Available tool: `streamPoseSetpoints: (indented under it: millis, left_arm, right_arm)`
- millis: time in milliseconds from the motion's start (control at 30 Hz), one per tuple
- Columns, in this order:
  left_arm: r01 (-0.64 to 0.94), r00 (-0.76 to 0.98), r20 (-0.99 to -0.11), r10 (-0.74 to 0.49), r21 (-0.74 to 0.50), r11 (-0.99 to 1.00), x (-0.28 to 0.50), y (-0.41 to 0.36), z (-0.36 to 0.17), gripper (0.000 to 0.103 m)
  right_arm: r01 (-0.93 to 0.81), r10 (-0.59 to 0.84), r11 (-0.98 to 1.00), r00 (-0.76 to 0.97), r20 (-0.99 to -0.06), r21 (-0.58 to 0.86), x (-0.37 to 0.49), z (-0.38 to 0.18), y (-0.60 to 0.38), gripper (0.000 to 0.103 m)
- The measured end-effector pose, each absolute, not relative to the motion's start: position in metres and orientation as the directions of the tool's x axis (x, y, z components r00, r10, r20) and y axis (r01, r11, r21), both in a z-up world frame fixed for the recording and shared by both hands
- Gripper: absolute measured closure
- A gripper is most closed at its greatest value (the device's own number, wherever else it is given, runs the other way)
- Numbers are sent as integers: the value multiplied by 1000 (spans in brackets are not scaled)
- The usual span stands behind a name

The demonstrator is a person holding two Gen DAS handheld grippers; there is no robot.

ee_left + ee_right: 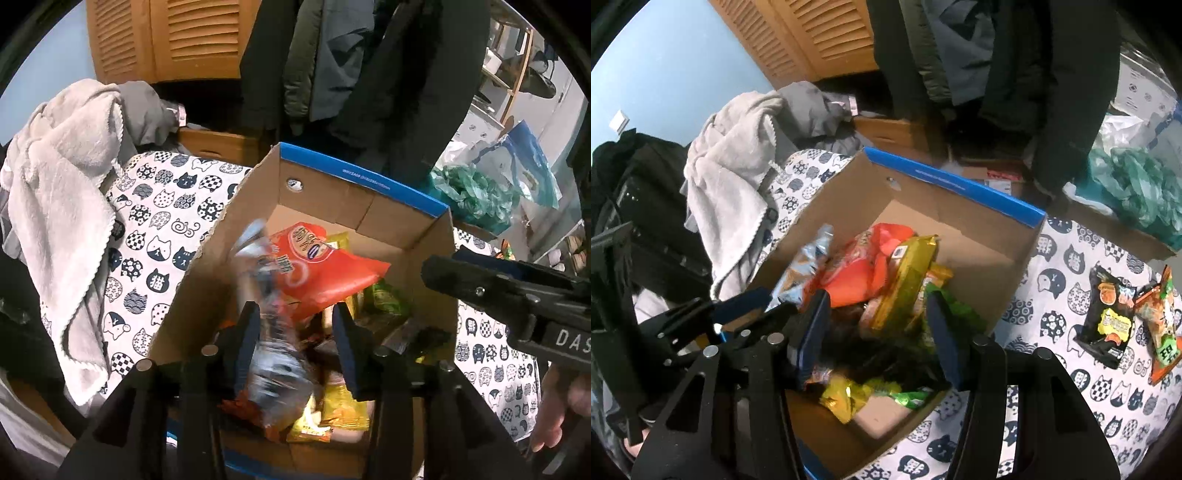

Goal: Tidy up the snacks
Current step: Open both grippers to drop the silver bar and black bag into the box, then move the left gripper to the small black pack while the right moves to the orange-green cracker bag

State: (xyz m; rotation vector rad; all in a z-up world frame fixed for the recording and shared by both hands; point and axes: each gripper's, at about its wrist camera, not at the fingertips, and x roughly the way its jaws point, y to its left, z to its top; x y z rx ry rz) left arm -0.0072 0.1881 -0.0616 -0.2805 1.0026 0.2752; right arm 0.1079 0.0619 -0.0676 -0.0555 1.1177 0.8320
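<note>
Above the box (364,199), the left gripper (295,343) has its fingers parted round a blurred silver packet (275,332), while the right gripper (879,332), fingers spread and empty, hangs over the snacks (886,273) inside.

Hidden or unclear:
- Blue-and-silver packet (266,332): motion-blurred between the left gripper's (295,347) fingers; print unreadable.
- Dark packets (882,354) low in the cardboard box (960,184), between the right gripper's (879,332) fingers: in shadow, kind undeterminable.
- Orange packet (1161,325), far right of that gripper: partly cut off by the lens edge.
</note>
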Motion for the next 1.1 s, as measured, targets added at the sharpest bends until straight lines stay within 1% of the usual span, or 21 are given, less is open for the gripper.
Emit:
streamPoseSetpoints:
  millis: [33,100,167,233,300,433,533,600,767,1100]
  left_arm:
    - [-348,512,-854,91,-109,931,-7,187,-61,60]
    - [-341,516,-853,84,-114,933,-7,184,-61,48]
    - [-337,527,-846,86,-114,935,-6,181,-59,44]
    - [-329,536,-840,83,-117,937,-6,177,-56,43]
    - [-314,550,-832,73,-125,941,-6,172,-54,38]
    - [-281,558,-827,61,-120,952,-3,160,-50,37]
    - [-253,564,-824,51,-114,961,-1,149,-48,37]
    - [-233,566,-823,47,-105,967,1,141,-47,32]
    - [-196,571,-820,37,-92,976,5,123,-44,29]
    - [-114,564,-826,25,-47,992,14,81,-44,28]
  right_arm:
    - [-611,558,708,178,-810,354,108,-68,61,47]
    - [-604,547,719,186,-816,345,109,-69,56,42]
    - [-596,537,731,202,-819,332,110,-68,50,36]
    - [-590,532,740,217,-819,324,110,-66,43,35]
    - [-586,527,746,230,-818,316,111,-63,35,34]
    - [-571,508,768,269,-818,290,110,-59,18,31]
    - [-558,490,786,298,-820,267,109,-57,4,31]
    - [-550,477,796,312,-822,253,110,-56,-5,31]
    - [-523,453,820,341,-824,235,111,-56,-29,30]
    - [-477,405,856,380,-831,199,106,-60,-74,30]
